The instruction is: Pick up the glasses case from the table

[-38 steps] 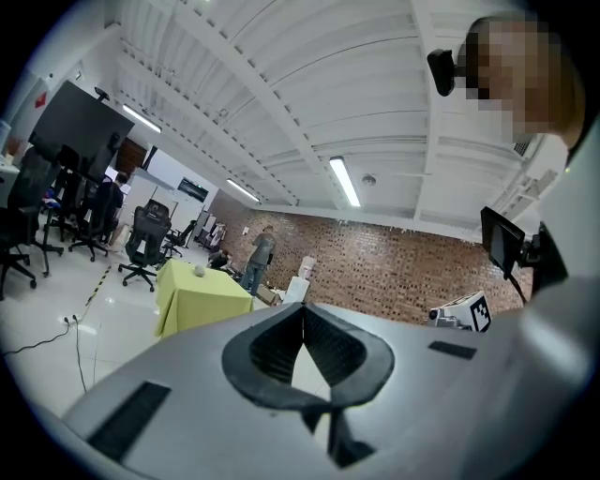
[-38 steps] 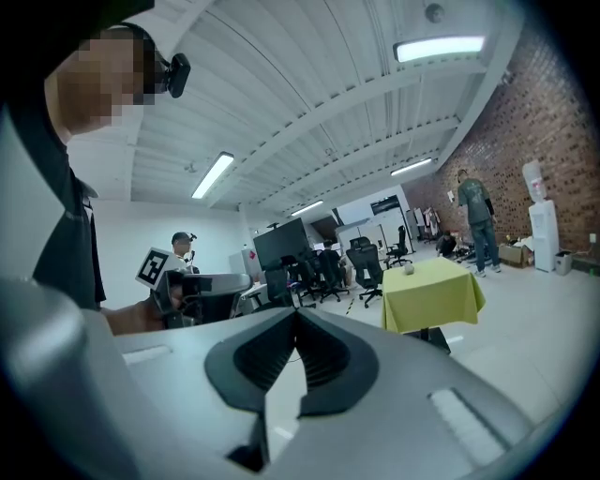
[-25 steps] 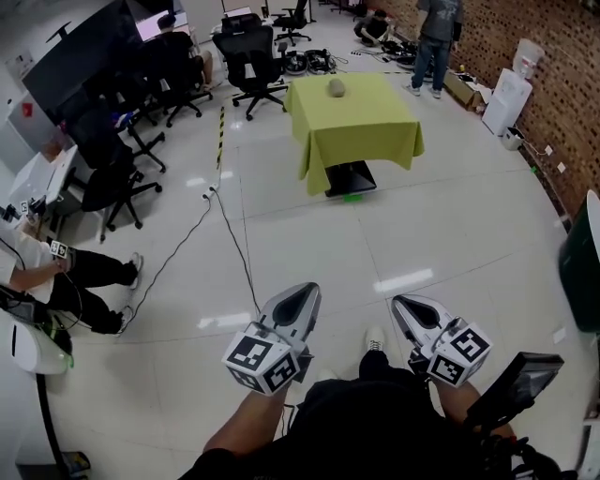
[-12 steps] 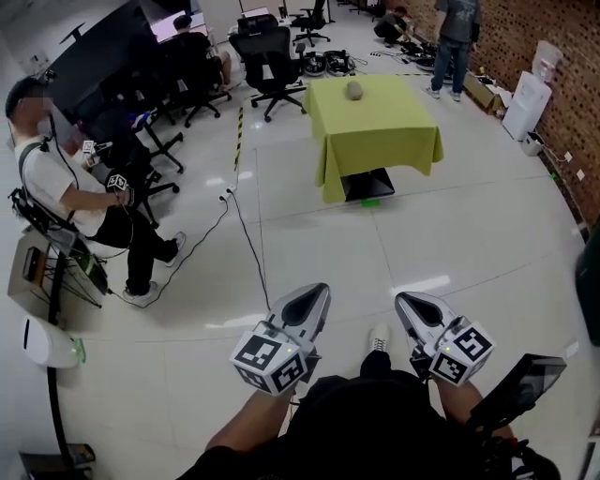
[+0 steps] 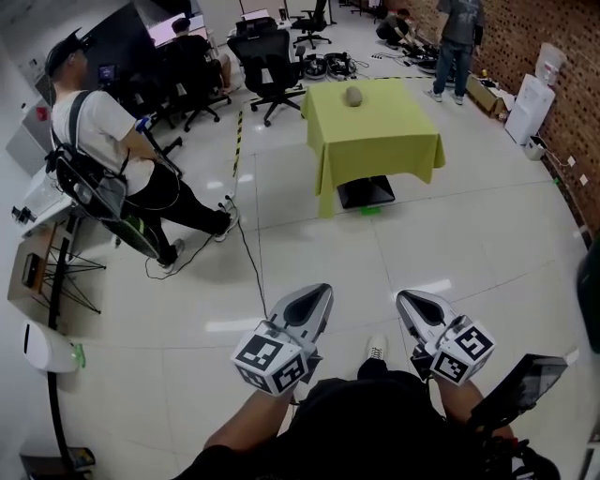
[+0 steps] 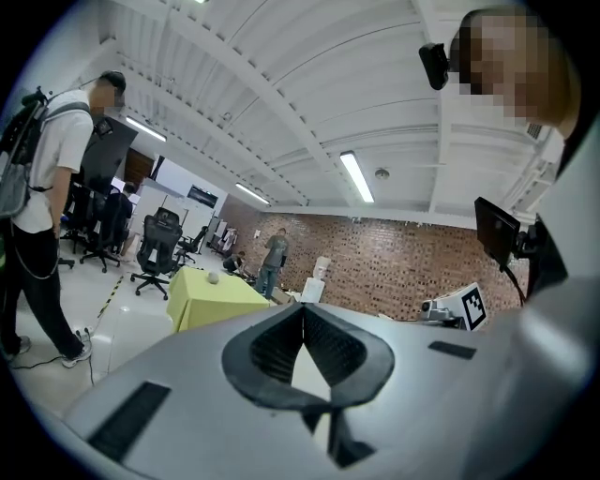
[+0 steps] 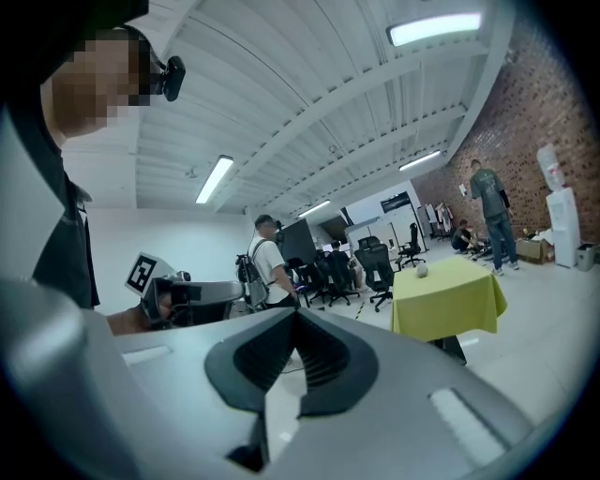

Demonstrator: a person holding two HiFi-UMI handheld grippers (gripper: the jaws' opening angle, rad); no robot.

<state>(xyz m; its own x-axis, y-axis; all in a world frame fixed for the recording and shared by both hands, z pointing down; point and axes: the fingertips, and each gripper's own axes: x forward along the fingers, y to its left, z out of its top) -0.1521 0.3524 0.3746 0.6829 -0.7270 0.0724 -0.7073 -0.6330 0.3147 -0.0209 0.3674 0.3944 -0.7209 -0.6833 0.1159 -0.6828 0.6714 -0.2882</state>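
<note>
Left tongs (image 6: 303, 311): jaws closed tip to tip, nothing between them. Right tongs (image 7: 298, 315): jaws likewise pressed together, empty. Both are held side by side low in the head view, above the white tiled floor (image 5: 450, 234), pointing roughly level down the room.

Glasses case (image 5: 353, 95): small grey oval lying on the tabletop (image 5: 384, 136), which is draped in a yellow-green cloth. The case sits toward the far edge of the cloth. Tabletop and case are well apart from both tongs, with open floor between; neither tongs touches anything.

Surroundings: a person in a white shirt with a backpack (image 5: 94, 131) stands at the left, near a row of black office chairs (image 5: 267, 58). A second person (image 5: 459, 28) stands beyond the tabletop, near the brick wall (image 5: 574, 103). A black cable (image 5: 246, 248) trails across the floor.
</note>
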